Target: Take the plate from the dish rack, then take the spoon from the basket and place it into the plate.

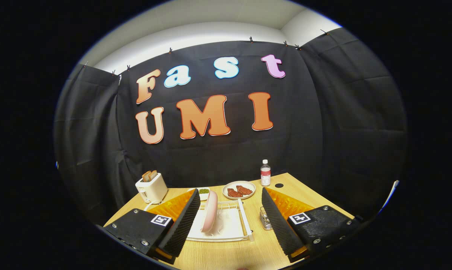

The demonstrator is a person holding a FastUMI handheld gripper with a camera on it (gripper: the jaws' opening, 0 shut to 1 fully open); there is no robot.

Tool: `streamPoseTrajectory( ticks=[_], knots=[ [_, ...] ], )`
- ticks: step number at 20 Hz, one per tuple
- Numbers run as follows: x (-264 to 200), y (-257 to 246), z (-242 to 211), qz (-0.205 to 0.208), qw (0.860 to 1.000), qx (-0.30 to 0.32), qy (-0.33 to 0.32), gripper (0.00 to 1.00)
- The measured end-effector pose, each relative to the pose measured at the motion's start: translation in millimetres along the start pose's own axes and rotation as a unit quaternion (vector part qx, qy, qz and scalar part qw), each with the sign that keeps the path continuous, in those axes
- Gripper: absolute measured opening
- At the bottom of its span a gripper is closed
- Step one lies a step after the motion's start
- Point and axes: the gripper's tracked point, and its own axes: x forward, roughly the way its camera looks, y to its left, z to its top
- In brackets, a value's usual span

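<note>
Standing on edge in dish rack [244, 221], pink plate [210, 212]; hand-held gripper [230, 221] spread wide

One pink plate [210, 211] upright in one white dish rack [233, 224], one wire basket [265, 218] beside rack, one toaster [151, 187], one bottle [265, 173], two red pieces on one white dish [239, 190]

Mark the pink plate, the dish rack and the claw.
pink plate [211, 210], gripper view, on its upright edge-on face in the rack.
dish rack [245, 219], gripper view, on its white side rail.
claw [229, 221], gripper view, midway between its open fingertips, which flank the plate.
</note>
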Motion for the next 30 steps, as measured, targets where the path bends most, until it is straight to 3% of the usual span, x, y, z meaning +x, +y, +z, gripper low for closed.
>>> streamPoseTrajectory(
  ticks=[17,30],
  knots=[
    [5,18,-16,0.006,1.0,0.004,0.031,0.98],
    [68,65,-46,0.018,0.997,-0.049,0.065,0.98]
  ],
)
